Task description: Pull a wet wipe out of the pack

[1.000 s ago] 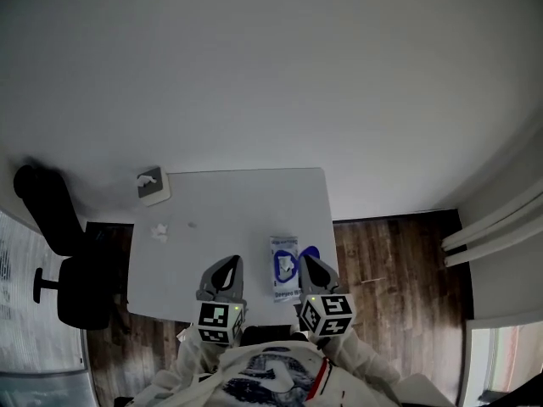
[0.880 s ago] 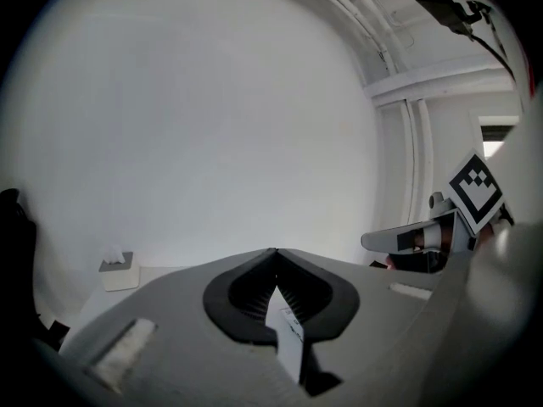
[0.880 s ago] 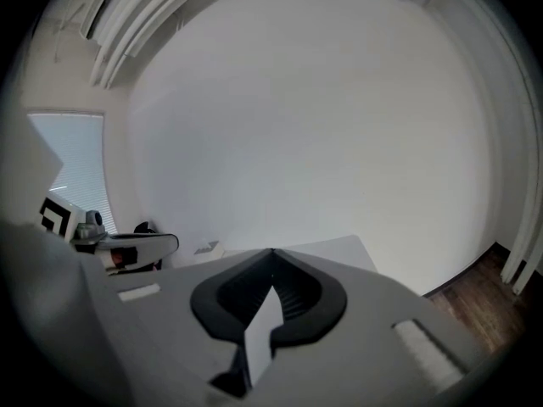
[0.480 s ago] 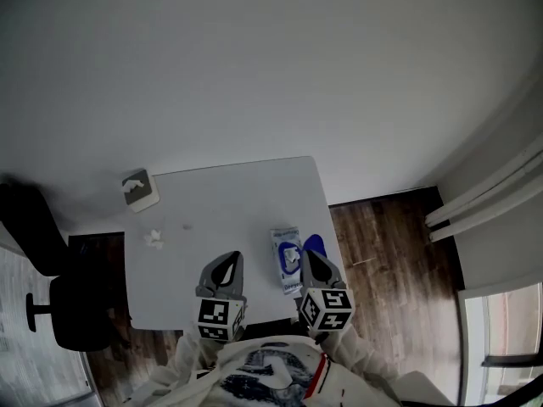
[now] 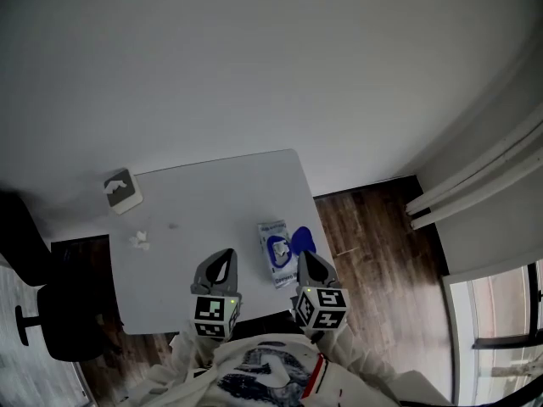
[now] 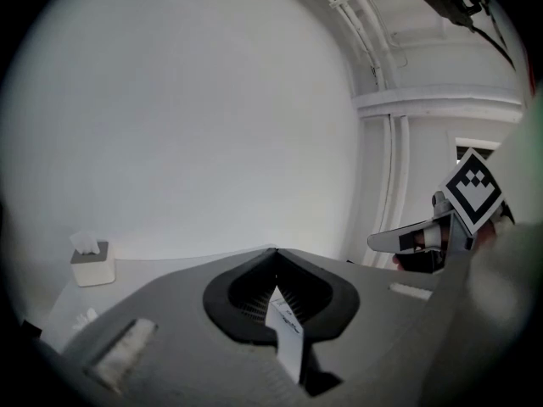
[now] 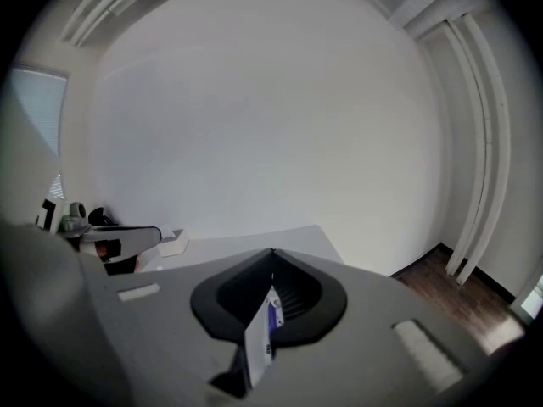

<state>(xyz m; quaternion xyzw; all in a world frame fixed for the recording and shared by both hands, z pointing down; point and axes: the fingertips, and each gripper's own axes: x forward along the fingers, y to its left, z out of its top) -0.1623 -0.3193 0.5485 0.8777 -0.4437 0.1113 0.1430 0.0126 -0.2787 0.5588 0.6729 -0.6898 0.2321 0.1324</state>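
Shifted left in head view, white pack [image 5: 273,259] shows blue lid [image 5: 304,239] open.

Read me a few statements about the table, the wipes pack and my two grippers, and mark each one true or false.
1. The wet wipe pack lies near the right edge of the table. True.
2. Its blue lid is closed. False: it is flipped open to the pack's right.
3. The jaws of the right gripper are together, with nothing held. True.
4. The left gripper grips the pack. False: its jaws are together on nothing, and it is to the left of the pack.
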